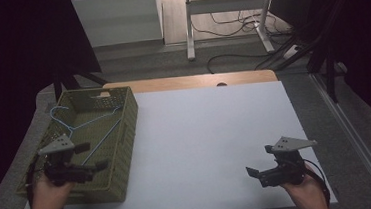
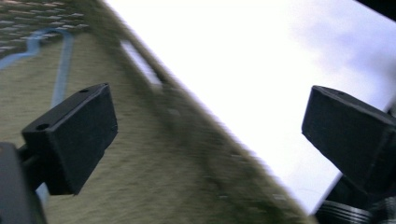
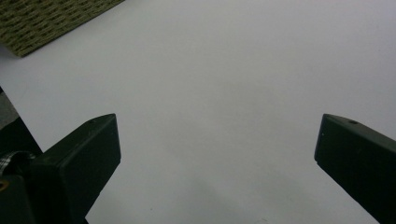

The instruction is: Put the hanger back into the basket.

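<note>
An olive woven basket [image 1: 129, 119] stands at the table's left side, and a light-blue wire hanger [image 1: 103, 137] lies inside it. My left gripper [image 1: 93, 156] hovers over the basket's near end, pointing right, jaws open and empty. In the left gripper view, which is blurred, my left gripper [image 2: 210, 135] spans the basket wall [image 2: 154, 177], with the hanger [image 2: 63, 65] at the upper left. My right gripper [image 1: 259, 160] sits low at the table's front right, open with nothing between its jaws. The right gripper view shows that gripper [image 3: 217, 158] above bare white table, with the basket corner [image 3: 46, 18] far off.
A white sheet [image 1: 216, 132] covers the table, with a strip of wood [image 1: 186, 82] along the far edge. Beyond it are the legs of a white desk [image 1: 190, 29] and cables [image 1: 232, 20] on the floor. Dark curtains flank both sides.
</note>
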`<state>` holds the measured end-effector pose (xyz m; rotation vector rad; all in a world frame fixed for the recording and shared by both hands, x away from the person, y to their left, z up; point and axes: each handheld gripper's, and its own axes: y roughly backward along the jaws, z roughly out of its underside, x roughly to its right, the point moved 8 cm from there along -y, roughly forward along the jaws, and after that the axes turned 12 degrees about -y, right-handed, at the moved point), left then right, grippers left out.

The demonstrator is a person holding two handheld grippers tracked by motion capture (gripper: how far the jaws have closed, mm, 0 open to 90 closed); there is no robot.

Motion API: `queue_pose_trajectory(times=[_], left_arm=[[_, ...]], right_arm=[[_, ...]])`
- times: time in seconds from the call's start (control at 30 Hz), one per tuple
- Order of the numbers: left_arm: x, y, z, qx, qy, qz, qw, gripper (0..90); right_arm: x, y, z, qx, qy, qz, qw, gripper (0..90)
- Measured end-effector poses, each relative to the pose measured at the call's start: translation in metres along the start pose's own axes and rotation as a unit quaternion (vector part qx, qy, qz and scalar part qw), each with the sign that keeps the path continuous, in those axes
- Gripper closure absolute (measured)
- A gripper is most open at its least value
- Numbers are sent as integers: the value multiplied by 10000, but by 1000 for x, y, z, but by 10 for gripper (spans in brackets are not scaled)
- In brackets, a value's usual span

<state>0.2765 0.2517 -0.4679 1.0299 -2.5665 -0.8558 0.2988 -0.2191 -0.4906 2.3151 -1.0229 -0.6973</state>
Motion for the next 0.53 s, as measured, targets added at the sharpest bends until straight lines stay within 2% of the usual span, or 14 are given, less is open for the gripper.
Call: queue_pose_trajectory(times=[0.07,0.13,0.2,0.23,0.3,0.53], left_arm=[[13,-6,3,132,0,64,9999,32],[24,-10,6,230,-79,30,9997,23],[34,-17,14,49,-295,-28,9995,19],[37,-20,18,-75,-441,-154,9989,16],[41,-26,25,-272,-590,-186,9977,13],[39,-31,27,-232,-450,-95,9987,2]], right_arm=[[2,2,1,25,-51,-20,10000,0],[3,3,2,63,-153,-41,9999,0],[4,5,3,97,-268,-136,9995,0],[5,5,3,101,-270,-129,9995,0],[6,5,4,94,-246,-95,9996,0],[6,4,5,106,-206,-105,9997,0]])
